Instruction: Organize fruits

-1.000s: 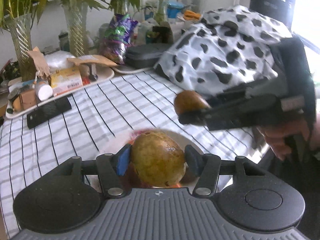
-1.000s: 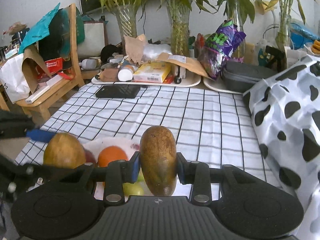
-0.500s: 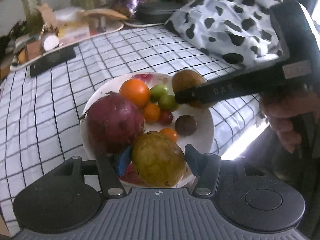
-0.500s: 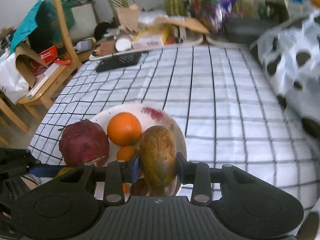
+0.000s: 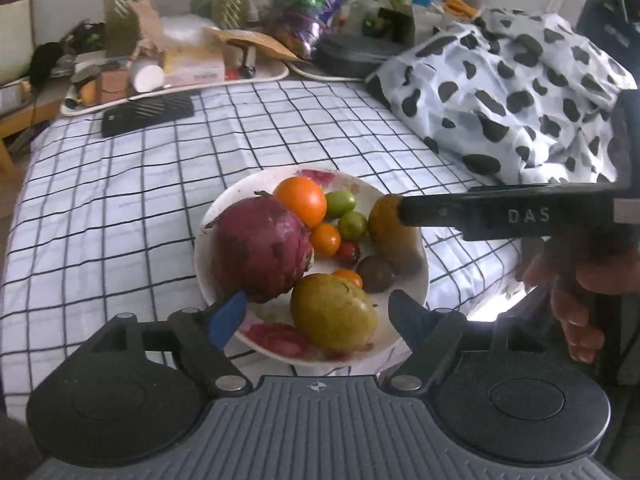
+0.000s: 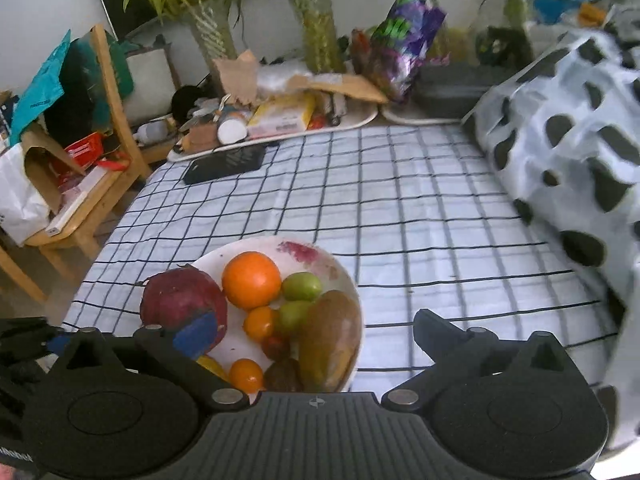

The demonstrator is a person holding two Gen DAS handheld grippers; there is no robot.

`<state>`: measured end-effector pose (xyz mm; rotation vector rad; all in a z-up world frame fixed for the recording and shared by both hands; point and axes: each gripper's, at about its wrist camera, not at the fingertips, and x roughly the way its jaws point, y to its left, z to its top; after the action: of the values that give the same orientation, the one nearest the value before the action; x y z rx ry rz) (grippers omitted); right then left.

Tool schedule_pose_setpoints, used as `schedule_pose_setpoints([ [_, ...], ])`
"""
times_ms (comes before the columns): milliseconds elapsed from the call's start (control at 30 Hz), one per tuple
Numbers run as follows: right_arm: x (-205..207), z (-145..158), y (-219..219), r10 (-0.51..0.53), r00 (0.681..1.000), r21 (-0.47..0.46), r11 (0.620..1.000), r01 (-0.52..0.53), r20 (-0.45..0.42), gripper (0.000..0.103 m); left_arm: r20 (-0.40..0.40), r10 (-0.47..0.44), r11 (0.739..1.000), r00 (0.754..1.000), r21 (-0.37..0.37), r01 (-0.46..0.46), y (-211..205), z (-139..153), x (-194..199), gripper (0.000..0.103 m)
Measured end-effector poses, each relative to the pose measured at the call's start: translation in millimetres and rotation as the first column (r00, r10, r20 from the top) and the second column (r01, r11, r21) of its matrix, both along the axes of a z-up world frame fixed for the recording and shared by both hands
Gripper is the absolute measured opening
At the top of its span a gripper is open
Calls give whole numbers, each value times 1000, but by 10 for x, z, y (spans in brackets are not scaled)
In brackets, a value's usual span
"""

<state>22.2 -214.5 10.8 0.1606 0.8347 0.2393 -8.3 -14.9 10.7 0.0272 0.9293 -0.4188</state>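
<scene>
Both grippers spread wide, holding nothing: left gripper [image 5: 318,310] straddles the green-yellow mango [image 5: 334,312], right gripper [image 6: 308,330] straddles the brown mango [image 6: 330,338]. All fruit sits on the plate [image 5: 416,296], frame centre. Risk: withdrawing fingers could nudge the dragon fruit [image 5: 260,250], crowded near the rim. Only the left view shows the person's hand [image 5: 580,296].

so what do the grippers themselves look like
Both are matte black plastic with ribbed grey bodies, round side discs and silver screws. The left gripper has a blue pad on one finger. The right gripper does too, and shows white "DAS" lettering on its side.
</scene>
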Motion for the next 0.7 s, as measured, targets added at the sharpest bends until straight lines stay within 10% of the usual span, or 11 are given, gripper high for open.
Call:
schedule_pose_setpoints([
  [233, -370, 199, 58, -12, 997, -116, 993, 21, 74, 103, 0, 69, 996, 998, 58, -69, 44, 44, -164, 77],
  [700, -445, -37, 217, -70, 996, -306, 951, 48, -61, 103, 20, 112, 975, 993, 190, -114, -1, -48, -198, 82],
])
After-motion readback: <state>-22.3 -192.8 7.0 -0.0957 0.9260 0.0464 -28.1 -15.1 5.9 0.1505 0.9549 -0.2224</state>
